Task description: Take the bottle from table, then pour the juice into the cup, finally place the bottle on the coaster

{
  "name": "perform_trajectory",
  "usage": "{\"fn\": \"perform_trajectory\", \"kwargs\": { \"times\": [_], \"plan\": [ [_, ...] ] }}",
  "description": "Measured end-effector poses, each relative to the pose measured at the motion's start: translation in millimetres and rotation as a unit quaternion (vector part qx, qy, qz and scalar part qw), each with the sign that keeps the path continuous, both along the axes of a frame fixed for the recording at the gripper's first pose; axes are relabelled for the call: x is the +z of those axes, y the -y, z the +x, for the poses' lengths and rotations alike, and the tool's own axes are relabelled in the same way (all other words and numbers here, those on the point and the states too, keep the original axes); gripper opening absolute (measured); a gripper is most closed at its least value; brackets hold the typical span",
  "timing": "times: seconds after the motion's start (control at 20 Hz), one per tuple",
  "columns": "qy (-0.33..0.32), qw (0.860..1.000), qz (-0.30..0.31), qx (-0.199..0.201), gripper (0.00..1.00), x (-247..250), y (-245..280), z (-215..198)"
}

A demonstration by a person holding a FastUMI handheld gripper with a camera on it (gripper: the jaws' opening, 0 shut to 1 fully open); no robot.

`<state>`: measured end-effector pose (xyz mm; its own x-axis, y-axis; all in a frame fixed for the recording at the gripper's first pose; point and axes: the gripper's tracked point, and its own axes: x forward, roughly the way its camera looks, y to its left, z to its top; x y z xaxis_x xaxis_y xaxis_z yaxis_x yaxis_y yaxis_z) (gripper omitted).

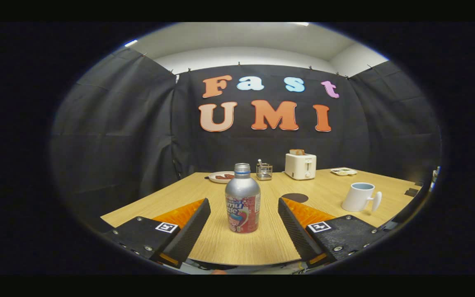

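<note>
A silver bottle (242, 198) with a red label stands upright on the wooden table (221, 247), right between my two fingers. My gripper (244, 203) is open, with a gap on each side of the bottle, so neither finger touches it. Beyond the right finger lies a dark round coaster (295, 197). Further right stands a white cup (359, 196), its handle turned to the right.
Along the table's far edge stand a white toaster (300, 166), a small wire holder (264, 170), a plate with food (221, 177) on the left and a small dish (343, 171) on the right. Black cloth walls close the booth behind.
</note>
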<state>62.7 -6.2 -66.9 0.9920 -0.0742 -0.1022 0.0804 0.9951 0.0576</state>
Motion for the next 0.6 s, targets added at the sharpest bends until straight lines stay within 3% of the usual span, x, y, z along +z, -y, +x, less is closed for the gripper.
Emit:
{"fn": "perform_trajectory", "kwargs": {
  "times": [0.6],
  "plan": [
    [-0.055, 0.998, -0.006, 0.011, 0.98, -39.0, -8.3, 58.2]
  ]
}}
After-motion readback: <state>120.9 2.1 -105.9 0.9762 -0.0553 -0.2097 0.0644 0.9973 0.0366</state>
